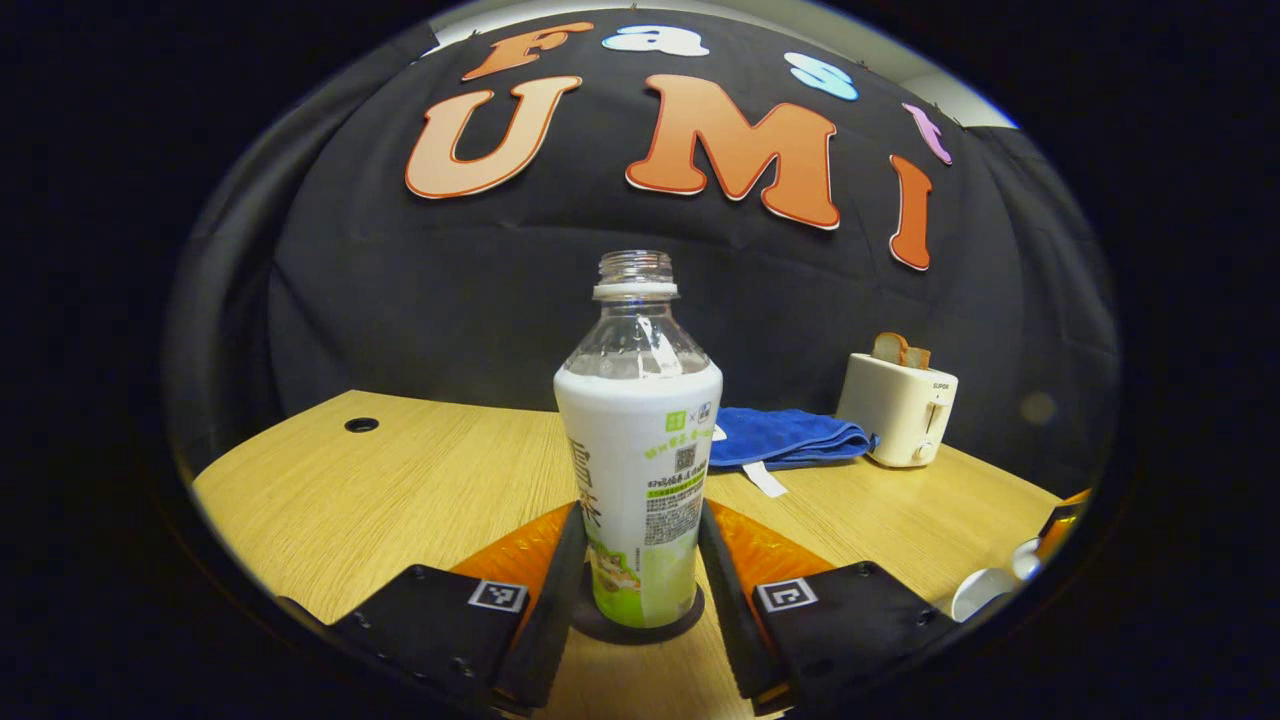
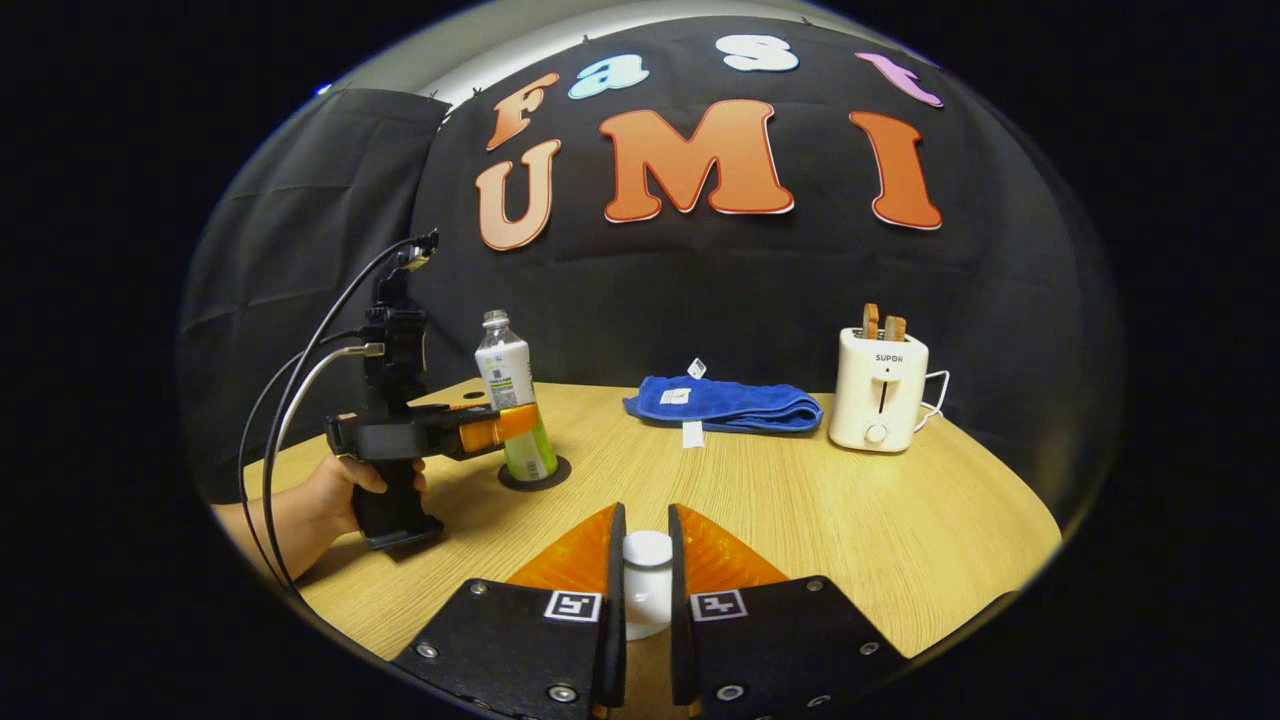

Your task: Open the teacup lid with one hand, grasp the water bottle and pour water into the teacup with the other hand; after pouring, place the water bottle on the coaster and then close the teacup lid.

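Observation:
An uncapped water bottle (image 1: pixel 638 450) with a white and green label stands upright on a dark round coaster (image 1: pixel 640 636). My left gripper (image 1: pixel 640 515) has a finger pressed against each side of it. The right gripper view shows that same left gripper (image 2: pixel 515 422), held by a hand (image 2: pixel 335 490), around the bottle (image 2: pixel 512 400) on the coaster (image 2: pixel 553 476). My right gripper (image 2: pixel 645 515) is shut on the white teacup lid (image 2: pixel 648 560) by its knob. The white teacup (image 1: pixel 978 595) sits at the lower right edge of the left gripper view.
A folded blue towel (image 2: pixel 725 403) lies at the back of the wooden table (image 2: pixel 900 520). A white toaster (image 2: pixel 880 390) holding bread slices stands to its right. Cables (image 2: pixel 290 400) trail from the left gripper. A cable hole (image 1: pixel 361 425) sits at the table's far left.

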The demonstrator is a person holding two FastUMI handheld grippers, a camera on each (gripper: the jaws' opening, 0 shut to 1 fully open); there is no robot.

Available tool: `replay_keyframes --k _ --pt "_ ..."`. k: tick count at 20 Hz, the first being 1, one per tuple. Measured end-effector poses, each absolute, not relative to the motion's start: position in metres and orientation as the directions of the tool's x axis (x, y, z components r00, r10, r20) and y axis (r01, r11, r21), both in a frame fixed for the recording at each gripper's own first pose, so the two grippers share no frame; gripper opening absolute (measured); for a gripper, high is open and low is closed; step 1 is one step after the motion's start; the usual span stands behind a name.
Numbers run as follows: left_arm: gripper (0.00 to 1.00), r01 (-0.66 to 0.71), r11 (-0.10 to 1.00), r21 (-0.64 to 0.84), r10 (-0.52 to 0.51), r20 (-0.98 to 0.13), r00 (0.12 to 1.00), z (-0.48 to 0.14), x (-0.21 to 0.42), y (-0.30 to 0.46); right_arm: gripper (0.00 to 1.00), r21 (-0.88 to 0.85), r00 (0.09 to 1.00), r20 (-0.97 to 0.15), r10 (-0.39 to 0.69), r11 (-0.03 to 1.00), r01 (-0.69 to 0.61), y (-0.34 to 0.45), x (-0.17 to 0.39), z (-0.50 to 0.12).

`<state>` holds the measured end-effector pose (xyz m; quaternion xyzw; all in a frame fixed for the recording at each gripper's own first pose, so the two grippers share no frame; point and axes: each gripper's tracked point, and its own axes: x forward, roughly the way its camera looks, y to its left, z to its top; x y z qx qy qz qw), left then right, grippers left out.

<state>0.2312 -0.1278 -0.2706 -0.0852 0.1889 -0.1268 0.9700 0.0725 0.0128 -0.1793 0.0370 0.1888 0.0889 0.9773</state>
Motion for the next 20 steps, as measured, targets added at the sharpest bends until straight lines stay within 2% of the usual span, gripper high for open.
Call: replay_keyframes --k 2,5,6,11,15,20 --pt "0.7 0.203 0.959 -0.196 -0.263 -0.364 0.893 -0.275 0.231 -0.127 0.18 0.111 0.91 -0.368 0.192 0.98 -0.163 0.017 0.074 -0.184" --pt "0.96 0.193 0.962 -0.195 -0.258 -0.402 0.878 -0.281 0.219 -0.125 0.18 0.111 0.909 -0.37 0.189 0.981 -0.159 0.02 0.078 -0.191" --pt "0.99 0.188 0.963 -0.193 -0.253 -0.411 0.876 -0.284 0.215 -0.125 0.18 0.113 0.909 -0.374 0.185 0.982 -0.154 0.021 0.079 -0.194" --pt "0.97 0.201 0.968 -0.147 -0.243 -0.379 0.893 -0.266 0.195 -0.124 0.18 0.094 0.915 -0.365 0.172 0.985 -0.147 0.027 0.085 -0.205" --pt "0.98 0.201 0.965 -0.167 -0.247 -0.335 0.909 -0.244 0.183 -0.122 0.18 0.094 0.921 -0.349 0.173 0.984 -0.149 0.034 0.086 -0.209" --pt "0.98 0.191 0.966 -0.173 -0.235 -0.289 0.928 -0.214 0.166 -0.113 0.28 0.042 0.929 -0.342 0.143 0.99 -0.137 0.034 0.084 -0.207"
